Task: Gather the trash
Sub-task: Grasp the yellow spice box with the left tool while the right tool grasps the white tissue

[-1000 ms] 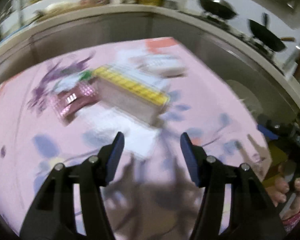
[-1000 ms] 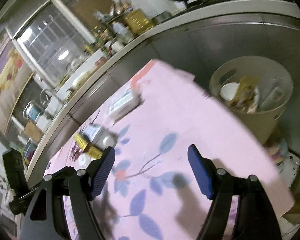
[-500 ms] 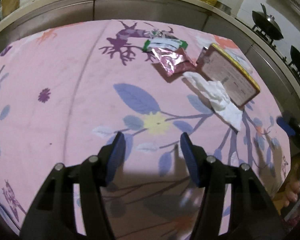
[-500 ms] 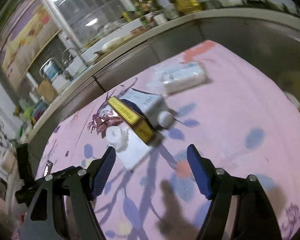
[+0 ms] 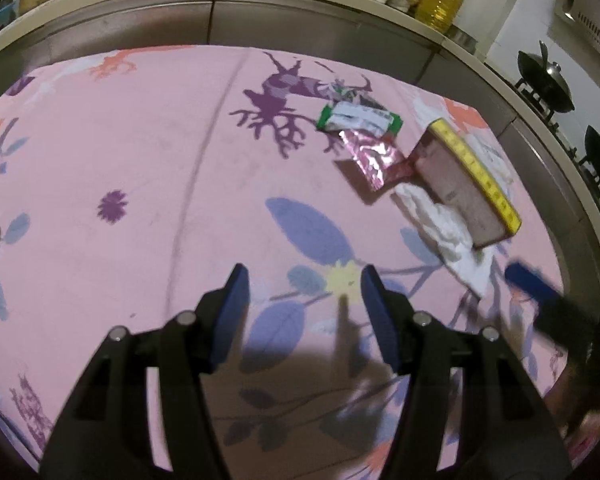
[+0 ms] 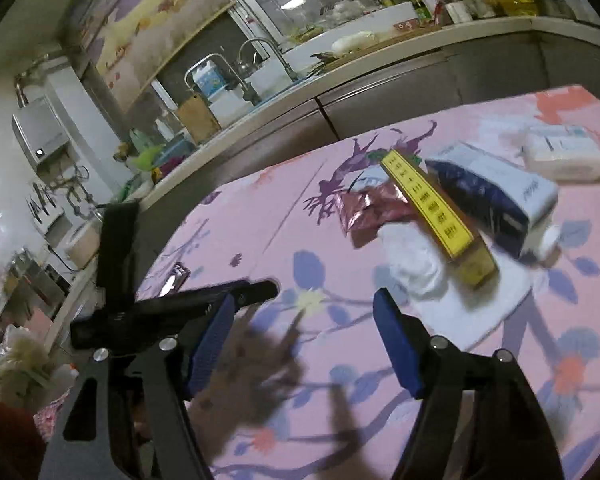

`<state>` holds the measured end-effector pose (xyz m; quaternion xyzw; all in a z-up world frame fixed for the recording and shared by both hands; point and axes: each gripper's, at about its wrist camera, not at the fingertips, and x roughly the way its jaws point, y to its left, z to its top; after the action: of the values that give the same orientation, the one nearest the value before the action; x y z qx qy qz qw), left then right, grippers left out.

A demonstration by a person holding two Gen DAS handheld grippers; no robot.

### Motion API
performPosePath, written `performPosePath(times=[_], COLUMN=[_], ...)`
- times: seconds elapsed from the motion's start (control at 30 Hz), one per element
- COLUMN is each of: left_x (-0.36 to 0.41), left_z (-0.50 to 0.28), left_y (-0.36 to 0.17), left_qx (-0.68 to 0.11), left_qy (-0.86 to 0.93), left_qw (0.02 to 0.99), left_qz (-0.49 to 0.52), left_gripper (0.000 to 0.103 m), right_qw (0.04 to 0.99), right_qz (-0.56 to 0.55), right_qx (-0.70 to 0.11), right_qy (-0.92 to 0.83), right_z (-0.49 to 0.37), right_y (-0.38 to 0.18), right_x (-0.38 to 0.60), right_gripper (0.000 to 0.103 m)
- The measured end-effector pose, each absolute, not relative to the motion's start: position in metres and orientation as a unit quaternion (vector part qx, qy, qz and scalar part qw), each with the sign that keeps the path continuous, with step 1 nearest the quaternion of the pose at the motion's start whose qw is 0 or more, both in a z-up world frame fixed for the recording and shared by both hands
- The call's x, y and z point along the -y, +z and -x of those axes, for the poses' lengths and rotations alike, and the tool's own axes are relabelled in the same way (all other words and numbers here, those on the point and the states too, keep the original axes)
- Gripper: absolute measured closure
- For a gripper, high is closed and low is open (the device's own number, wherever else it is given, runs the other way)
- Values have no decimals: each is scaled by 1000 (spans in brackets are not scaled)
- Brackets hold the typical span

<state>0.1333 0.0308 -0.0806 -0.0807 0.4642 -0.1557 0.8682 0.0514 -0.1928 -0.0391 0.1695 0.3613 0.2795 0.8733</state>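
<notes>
- Since a moment ago, my right gripper (image 6: 302, 332) swung toward the trash pile.
- Both grippers, left gripper (image 5: 304, 300) too, are apart, empty.
- The tissue (image 6: 414, 256), beside the yellow box (image 6: 436, 216) on the table (image 5: 140, 160), looks soft and light; I would pinch its bunched middle.

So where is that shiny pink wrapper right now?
The shiny pink wrapper lies on the pink tablecloth, right of centre in the left view, just below a green-and-white packet and touching the yellow-edged box, beside the crumpled white tissue.
</notes>
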Motion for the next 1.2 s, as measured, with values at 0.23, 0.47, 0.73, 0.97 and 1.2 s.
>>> performPosePath(times=[0.23, 0.47, 0.73, 0.97, 1.2], left_x=[15, 49, 51, 28, 21], left_z=[-152, -187, -216, -212, -208], left_y=[-60, -66, -92, -95, -93], left_qx=[-453, -485, -531, -533, -531], left_qy=[-215, -251, -257, -264, -291], left_qw=[861, 828, 787, 780, 773], left_qz=[87, 123, 182, 195, 191], left_gripper=[35, 35, 35, 35, 35], right_qw=[889, 903, 897, 883, 852], right_qz=[-228, -202, -177, -162, -134], right_qx=[-347, -352, -369, -365, -360], right_qy=[192, 143, 166, 247, 356], right_z=[-45, -53, -85, -96, -56], right_y=[-44, -56, -67, -66, -56], right_x=[251, 261, 247, 218, 180], right_gripper=[33, 33, 33, 33, 33])
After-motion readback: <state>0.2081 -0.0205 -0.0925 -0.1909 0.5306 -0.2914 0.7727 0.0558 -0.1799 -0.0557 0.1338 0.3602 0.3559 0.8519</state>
